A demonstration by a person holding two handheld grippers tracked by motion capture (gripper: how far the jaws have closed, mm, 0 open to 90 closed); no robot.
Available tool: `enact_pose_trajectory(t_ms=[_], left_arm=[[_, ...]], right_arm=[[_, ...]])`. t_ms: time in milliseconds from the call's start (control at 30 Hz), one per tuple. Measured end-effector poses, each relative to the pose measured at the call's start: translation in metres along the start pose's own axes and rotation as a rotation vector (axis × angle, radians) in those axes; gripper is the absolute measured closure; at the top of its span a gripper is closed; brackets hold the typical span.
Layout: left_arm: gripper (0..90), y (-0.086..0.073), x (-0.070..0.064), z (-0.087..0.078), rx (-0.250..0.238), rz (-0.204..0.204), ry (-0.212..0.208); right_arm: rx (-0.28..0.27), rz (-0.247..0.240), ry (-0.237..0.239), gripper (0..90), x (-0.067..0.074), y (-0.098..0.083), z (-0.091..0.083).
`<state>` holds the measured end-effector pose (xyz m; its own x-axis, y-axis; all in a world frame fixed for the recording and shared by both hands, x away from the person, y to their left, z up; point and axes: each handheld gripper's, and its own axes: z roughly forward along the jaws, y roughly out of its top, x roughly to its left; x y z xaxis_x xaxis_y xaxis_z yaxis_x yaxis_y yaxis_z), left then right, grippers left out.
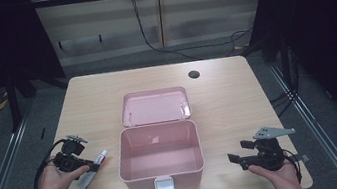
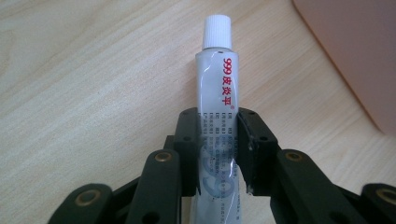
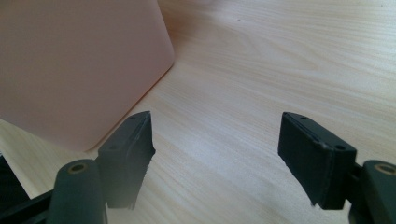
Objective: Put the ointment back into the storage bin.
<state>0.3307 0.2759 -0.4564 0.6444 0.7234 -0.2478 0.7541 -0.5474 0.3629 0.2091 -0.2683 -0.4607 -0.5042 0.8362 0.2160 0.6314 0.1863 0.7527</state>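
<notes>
The left gripper point(image 2: 218, 140) has its jaws clamped on a small grey tube point(image 2: 217, 107) of ointment. The pads press on the tube's lower half from both sides, so the white cap point(image 2: 217, 31) and the red lettering stick out well beyond the jaw tips. Gripping low on the body looks deliberate: it leaves the stiff cap end free to lead, and the soft middle gives the pads something to bite on without slipping. The tube lies flat on the worktop point(image 2: 84, 79) or just above it; I cannot tell which.

Off to one side of these jaws, past the cap end, sits the rounded corner of a pink box point(image 1: 159, 156). In the high view the box stands open, its lid point(image 1: 155, 105) folded back flat behind it and its inside bare, which suggests it is waiting to receive the tube.

The right gripper point(image 3: 215, 154) holds nothing. Its jaws stand wide apart over bare wood, with the box wall just beyond the tip of one jaw. Parked that close, it seems placed to steady the box if the drop nudges it.
</notes>
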Motion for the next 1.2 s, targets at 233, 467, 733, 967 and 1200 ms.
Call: enact_pose_trajectory(t_ms=[233,467,733,967,1200], left_arm=[[71.2,-0.002,0.000,-0.006,-0.026,0.003,-0.026],[71.2,-0.006,0.000,-0.015,-0.053,-0.010,-0.036],[71.2,-0.008,-0.001,-0.025,-0.099,-0.013,-0.057],[71.3,-0.010,-0.001,-0.032,-0.127,-0.021,-0.075],[71.3,-0.009,-0.005,-0.040,-0.133,0.004,-0.074]], right_arm=[[-0.002,0.002,0.001,26.3,0.000,0.000,-0.001],[-0.001,0.001,0.001,26.3,0.000,0.000,0.000],[-0.002,0.003,0.002,26.2,0.000,0.000,-0.001],[-0.004,0.000,0.003,26.2,0.000,0.000,-0.001],[-0.003,0.000,0.004,26.2,0.000,0.000,-0.001]])
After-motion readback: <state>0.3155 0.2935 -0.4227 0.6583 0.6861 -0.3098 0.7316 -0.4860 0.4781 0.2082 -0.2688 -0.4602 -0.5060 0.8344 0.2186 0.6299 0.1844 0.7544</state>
